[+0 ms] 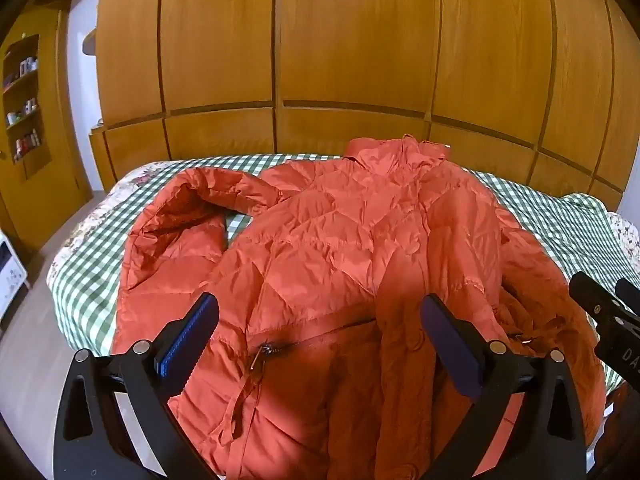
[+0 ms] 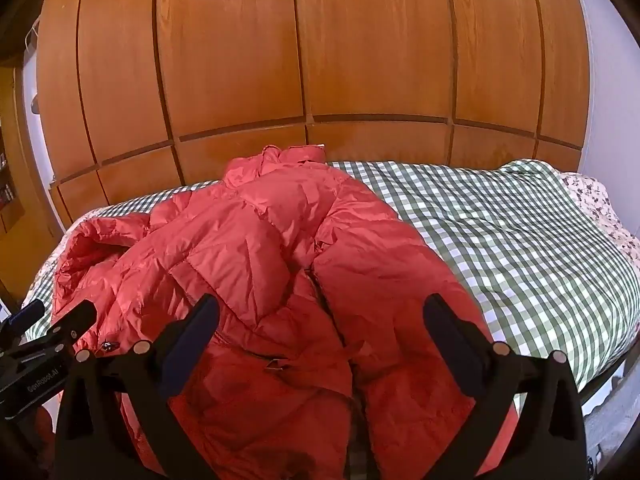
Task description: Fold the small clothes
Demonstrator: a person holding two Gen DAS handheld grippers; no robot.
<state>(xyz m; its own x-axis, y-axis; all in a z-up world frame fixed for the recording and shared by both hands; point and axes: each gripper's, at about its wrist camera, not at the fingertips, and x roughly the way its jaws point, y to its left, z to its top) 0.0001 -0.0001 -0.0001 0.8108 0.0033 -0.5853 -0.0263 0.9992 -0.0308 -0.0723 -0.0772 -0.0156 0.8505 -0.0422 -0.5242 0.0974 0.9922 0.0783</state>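
Observation:
An orange-red quilted puffer jacket (image 1: 352,240) lies spread on a bed with a green-and-white checked cover (image 1: 84,280). Its collar points to the far side and its hem to me; one sleeve (image 1: 172,232) curls out to the left. My left gripper (image 1: 320,328) is open and empty, just above the hem near a zip pocket (image 1: 264,350). In the right wrist view the jacket (image 2: 260,256) fills the left half of the bed (image 2: 500,248). My right gripper (image 2: 320,332) is open and empty above the jacket's right hem. Each gripper shows at the edge of the other's view.
A wall of wooden wardrobe doors (image 1: 340,52) stands right behind the bed. Wooden shelves (image 1: 24,96) with small items are at the far left. A white appliance (image 1: 10,276) sits on the floor at the left. The bed's right half is bare checked cover.

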